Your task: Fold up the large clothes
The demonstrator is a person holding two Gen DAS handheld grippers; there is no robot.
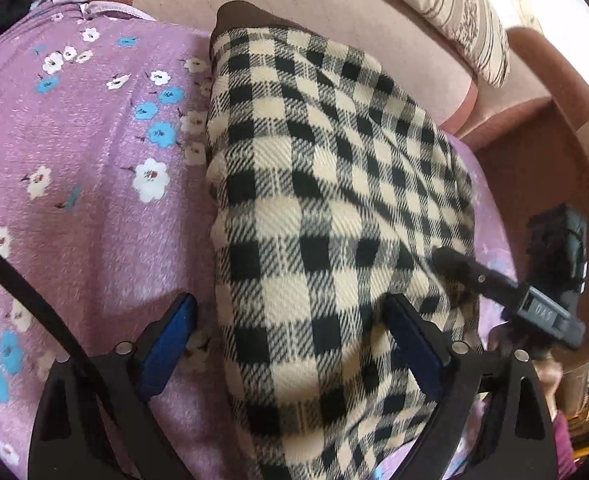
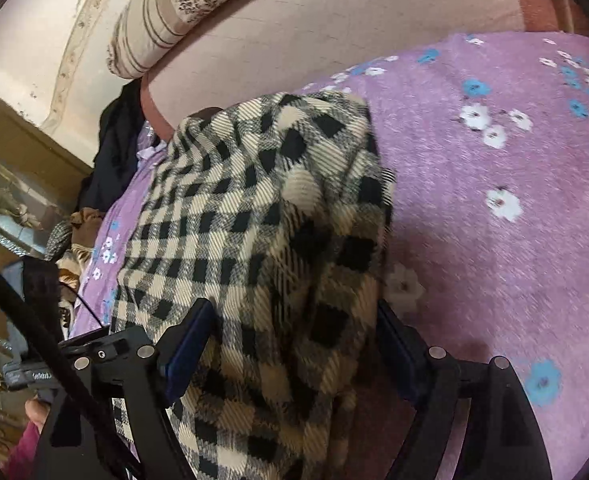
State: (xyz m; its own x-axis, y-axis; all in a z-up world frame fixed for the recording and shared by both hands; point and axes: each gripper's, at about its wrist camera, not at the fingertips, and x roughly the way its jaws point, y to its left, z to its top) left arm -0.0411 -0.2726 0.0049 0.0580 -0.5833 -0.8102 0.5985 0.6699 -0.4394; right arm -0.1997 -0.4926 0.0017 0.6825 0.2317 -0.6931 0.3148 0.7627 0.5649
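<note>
The left gripper (image 1: 290, 344) fills the bottom of its own view, its two blue-padded fingers (image 1: 166, 354) standing wide apart. The near end of a folded black-and-cream checked garment (image 1: 326, 208) lies between them; the left pad sits on the bedspread beside the cloth's edge and the right pad rests over the checked fabric, neither pressing it. Ahead of these fingers the garment runs away as a long folded strip toward a pink padded headboard (image 1: 334, 28), with a dark brown lining (image 1: 250, 16) showing at its far end. It lies on a purple bedspread (image 1: 74, 168) printed with white and blue flowers, which spreads to the left of the tongs. To their right, the other tool's dark fingertip hovers just above the garment's right edge.

In the right wrist view, the right gripper (image 2: 294, 344) also stands open, its pads on either side of a rumpled, doubled-over part of the same garment (image 2: 262, 208) without clamping it. A striped cushion (image 2: 166, 12) lies beyond, atop the headboard. Left of these tongs, dark clothes (image 2: 114, 152) hang off the bed's edge.
</note>
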